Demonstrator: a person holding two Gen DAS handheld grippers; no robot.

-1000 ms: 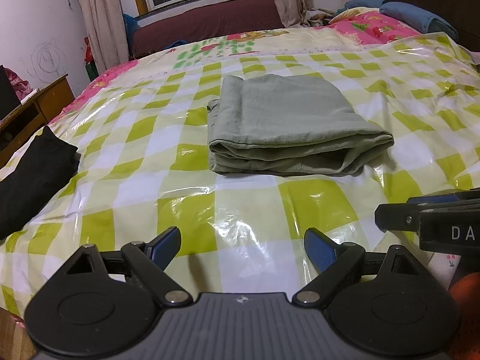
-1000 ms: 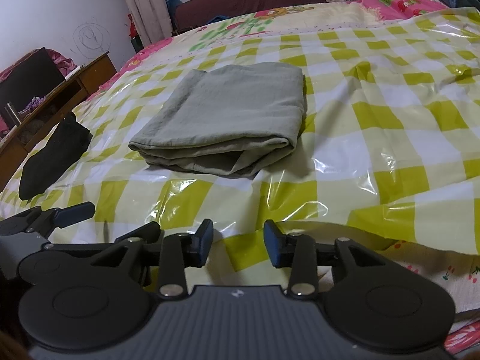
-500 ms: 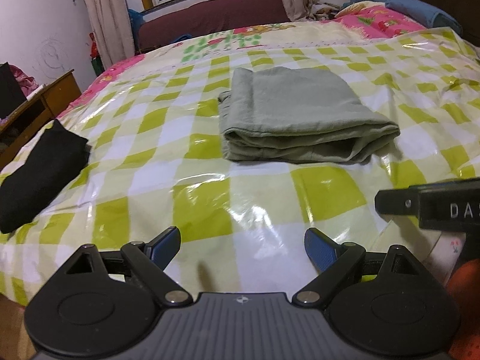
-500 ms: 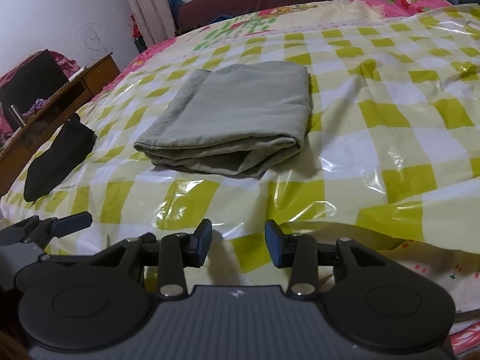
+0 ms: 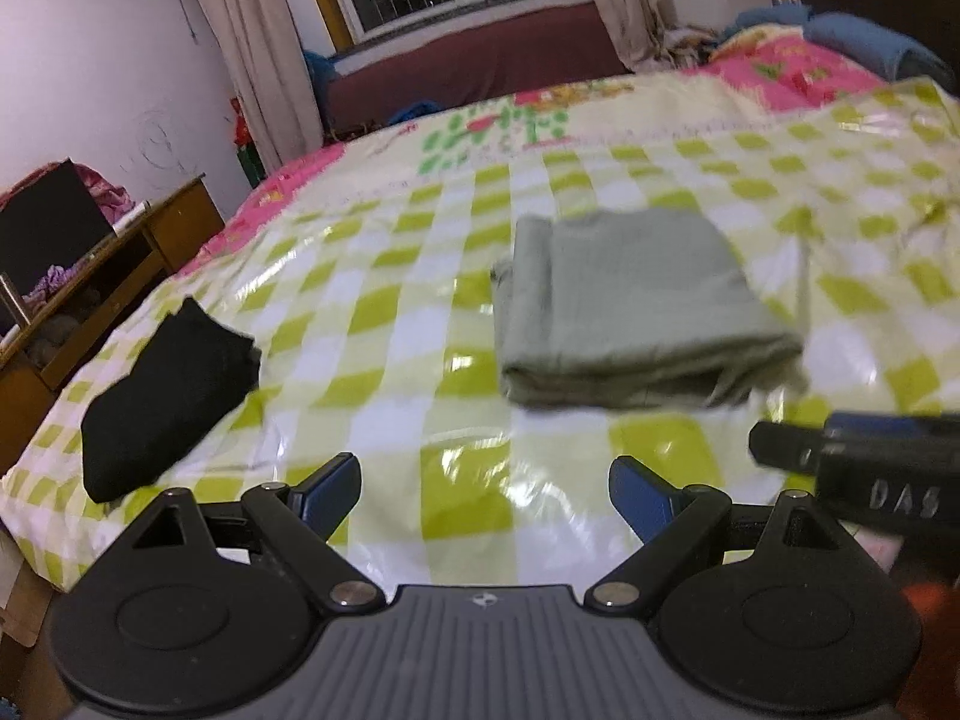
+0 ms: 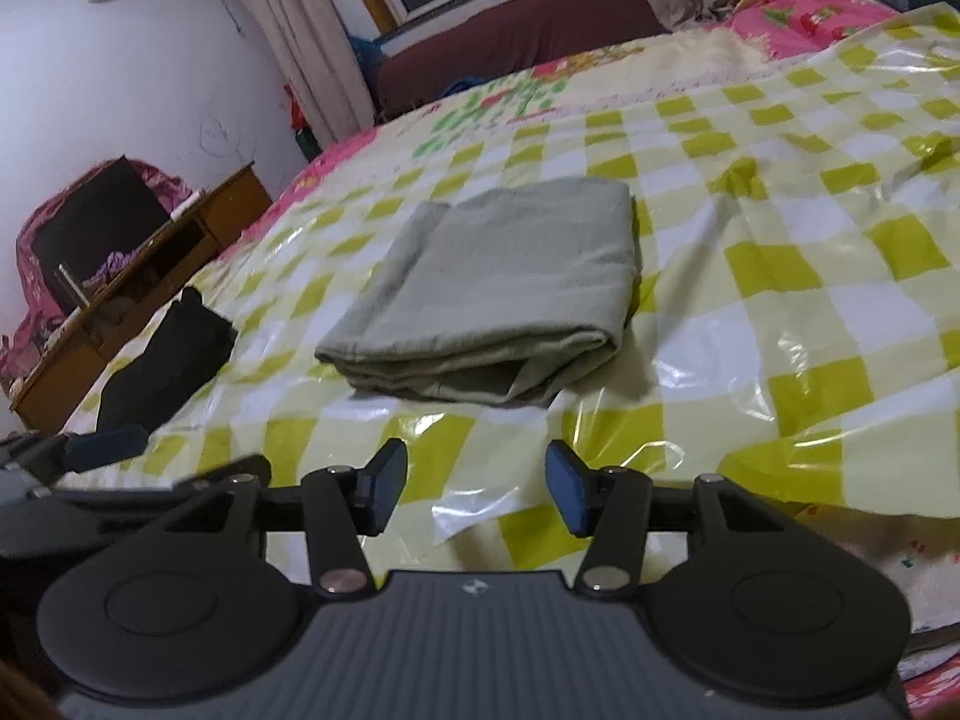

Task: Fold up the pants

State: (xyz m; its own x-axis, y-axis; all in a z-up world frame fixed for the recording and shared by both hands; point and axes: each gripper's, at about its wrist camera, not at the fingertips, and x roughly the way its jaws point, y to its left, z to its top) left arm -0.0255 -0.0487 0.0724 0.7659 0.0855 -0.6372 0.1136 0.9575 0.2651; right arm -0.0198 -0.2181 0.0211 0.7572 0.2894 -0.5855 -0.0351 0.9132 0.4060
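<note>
A black folded cloth (image 5: pixel 168 402) lies at the left edge of a bed covered by a glossy plastic sheet (image 5: pixel 396 324) checked in lime and white. Right of it, near the middle, the pants (image 6: pixel 504 294) rest folded into a thick, soft grey-green rectangle. The left gripper (image 5: pixel 483 498) and right gripper (image 6: pixel 474 486) both hover apart from them, fingers spread and holding nothing.
</note>
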